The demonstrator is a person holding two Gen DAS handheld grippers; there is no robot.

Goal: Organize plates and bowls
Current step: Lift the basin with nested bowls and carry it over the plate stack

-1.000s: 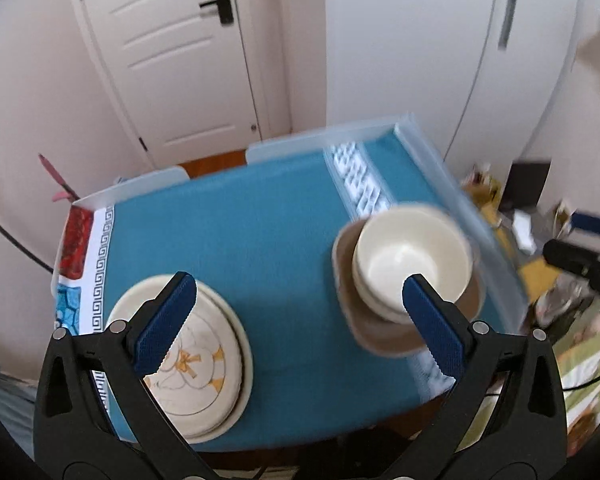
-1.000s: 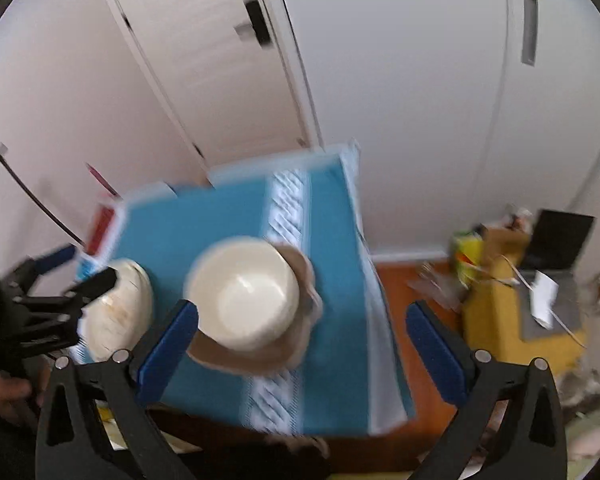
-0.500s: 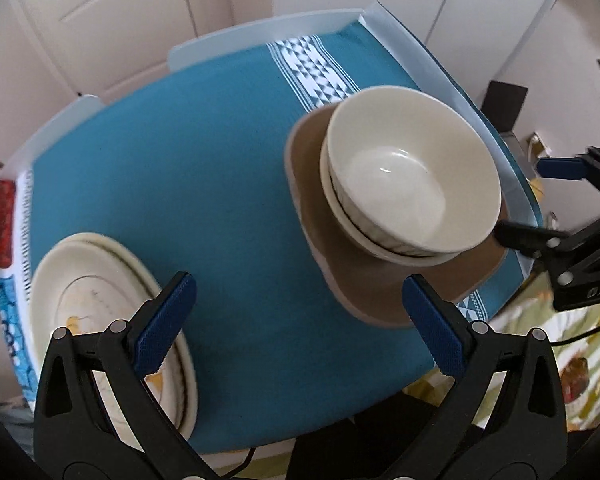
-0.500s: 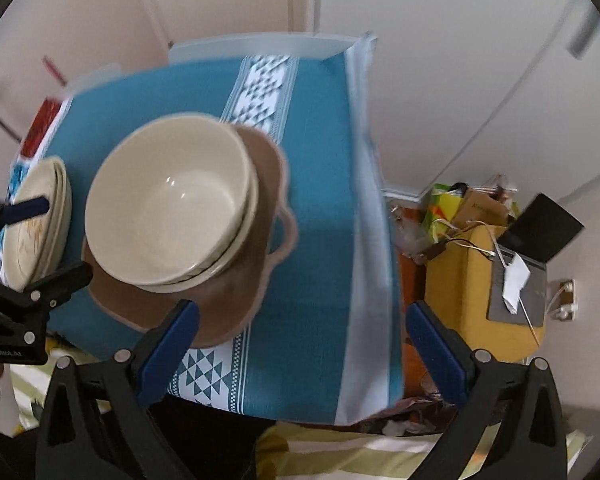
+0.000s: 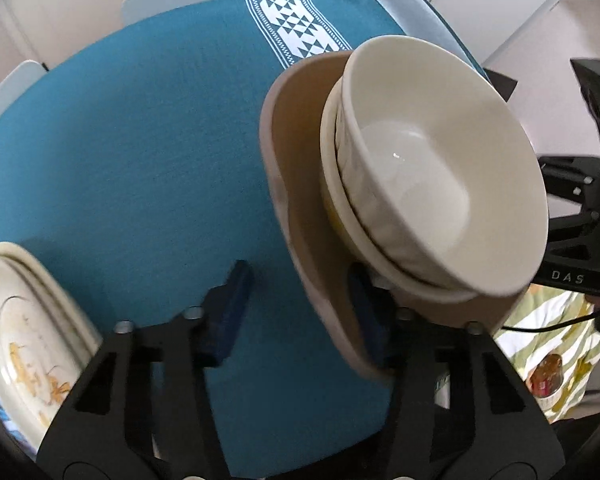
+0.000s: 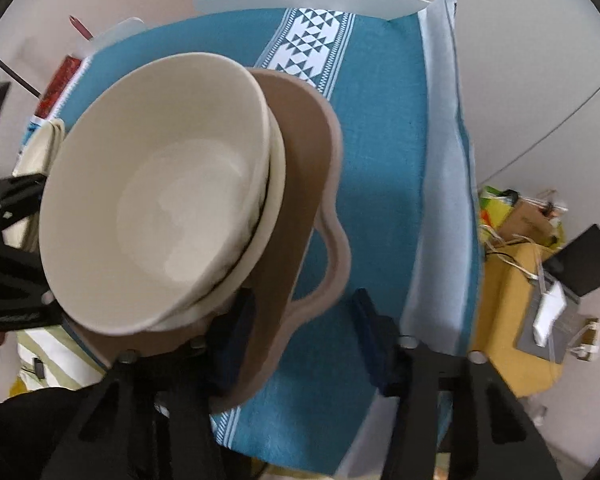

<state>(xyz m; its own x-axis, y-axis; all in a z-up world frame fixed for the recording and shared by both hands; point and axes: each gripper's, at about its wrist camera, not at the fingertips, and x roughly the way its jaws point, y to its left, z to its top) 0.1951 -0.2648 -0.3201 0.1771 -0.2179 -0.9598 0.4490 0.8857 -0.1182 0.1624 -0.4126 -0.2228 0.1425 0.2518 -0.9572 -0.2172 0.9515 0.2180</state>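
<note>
Fingers of left gripper (image 5: 300, 312) and right gripper (image 6: 304, 332) stand parted, each straddling an opposite rim of the brown plate (image 5: 300, 148). Stacked bowls (image 5: 436, 176) sit between both grippers; neither visibly clamps yet. Cream plates (image 5: 24, 328) lie outside left fingers.

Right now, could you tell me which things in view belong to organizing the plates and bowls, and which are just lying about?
Part of the job:
stacked cream ceramic bowls
brown scallop-edged plate under them
cream plates with yellow motif
left tongs
right tongs

Lying about:
teal patterned tablecloth
yellow box with cables
red-lidded jar
</note>
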